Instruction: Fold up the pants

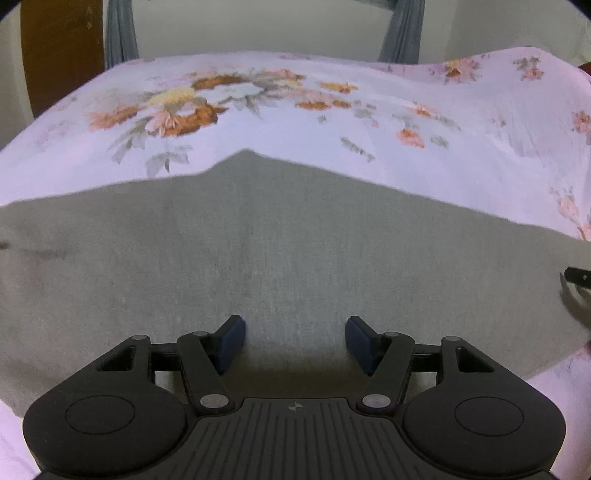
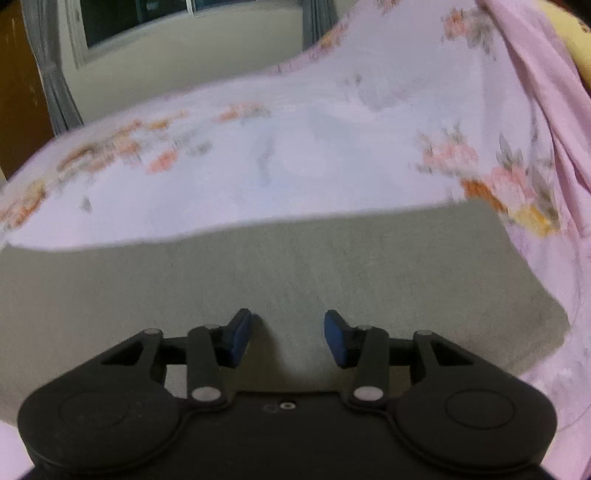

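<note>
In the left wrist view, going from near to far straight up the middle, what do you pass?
Left gripper, open with nothing between its fingers → grey pants lying flat → floral sheet → wall at the back.

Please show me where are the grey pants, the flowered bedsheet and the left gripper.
grey pants point(image 1: 295, 240): left wrist view, middle of fabric.
flowered bedsheet point(image 1: 406, 166): left wrist view, bare part.
left gripper point(image 1: 294, 343): left wrist view, between fingertips.
</note>
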A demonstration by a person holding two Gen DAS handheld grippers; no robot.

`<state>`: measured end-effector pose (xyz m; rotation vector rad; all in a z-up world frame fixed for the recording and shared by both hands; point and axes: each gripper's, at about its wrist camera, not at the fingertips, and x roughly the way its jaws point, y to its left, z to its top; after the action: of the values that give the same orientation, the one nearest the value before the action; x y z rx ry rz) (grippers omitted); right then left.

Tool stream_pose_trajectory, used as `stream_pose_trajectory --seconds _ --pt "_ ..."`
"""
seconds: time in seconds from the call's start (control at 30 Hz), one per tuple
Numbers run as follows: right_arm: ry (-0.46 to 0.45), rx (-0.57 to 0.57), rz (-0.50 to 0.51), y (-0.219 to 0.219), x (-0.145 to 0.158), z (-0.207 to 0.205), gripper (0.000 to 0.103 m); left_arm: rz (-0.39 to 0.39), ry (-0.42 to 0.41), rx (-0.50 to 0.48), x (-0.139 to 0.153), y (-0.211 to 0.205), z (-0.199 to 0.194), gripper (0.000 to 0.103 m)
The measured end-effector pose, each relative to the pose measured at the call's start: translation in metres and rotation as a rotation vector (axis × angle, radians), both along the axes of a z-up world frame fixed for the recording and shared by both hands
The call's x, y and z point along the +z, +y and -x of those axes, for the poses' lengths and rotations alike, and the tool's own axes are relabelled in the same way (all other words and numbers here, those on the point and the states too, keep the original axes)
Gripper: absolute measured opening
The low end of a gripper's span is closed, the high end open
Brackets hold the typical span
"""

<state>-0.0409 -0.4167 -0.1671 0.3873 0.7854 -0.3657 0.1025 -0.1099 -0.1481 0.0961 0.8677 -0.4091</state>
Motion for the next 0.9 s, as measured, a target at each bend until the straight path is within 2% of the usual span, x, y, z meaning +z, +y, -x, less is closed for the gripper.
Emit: stream_pose_trajectory --seconds 0.1,0.17,0.23,0.37,0.5,0.6,0.7,0.83,0.9 --pt "-0.004 0.0 -0.016 0.001 0.001 -0.01 0.051 -0.015 -0.008 0.01 -0.004 -0.008 -0.012 0.062" --pt "0.011 -0.003 -0.021 -0.001 -0.006 -0.025 0.051 -0.009 -0.009 0.029 -0.006 -0.014 -0.025 0.063" --pt "0.032 0.003 -0.001 -0.003 -0.012 -0.035 0.053 0.001 -0.001 0.05 -0.008 -0.02 -0.038 0.071" --pt "0.084 0.016 0.016 -0.003 -0.026 -0.048 0.056 -0.014 0.001 0.056 -0.017 -0.03 -0.05 0.078" --pt "0.089 0.008 -0.001 -0.003 -0.019 -0.044 0.056 -0.014 -0.007 0.048 -0.016 -0.029 -0.042 0.079" --pt "0.046 -0.016 -0.032 0.005 -0.007 -0.024 0.056 -0.009 -0.008 0.031 -0.013 -0.023 -0.026 0.079" --pt "0.021 -0.009 -0.016 0.02 0.002 -0.001 0.056 -0.019 -0.023 0.003 -0.011 -0.018 -0.004 0.079" --pt "0.098 0.006 -0.003 0.029 -0.012 0.016 0.057 -0.021 -0.031 -0.015 -0.012 -0.013 0.017 0.079" --pt "0.093 -0.012 -0.005 0.031 -0.007 0.022 0.057 -0.011 -0.025 -0.019 -0.01 -0.011 0.024 0.079"
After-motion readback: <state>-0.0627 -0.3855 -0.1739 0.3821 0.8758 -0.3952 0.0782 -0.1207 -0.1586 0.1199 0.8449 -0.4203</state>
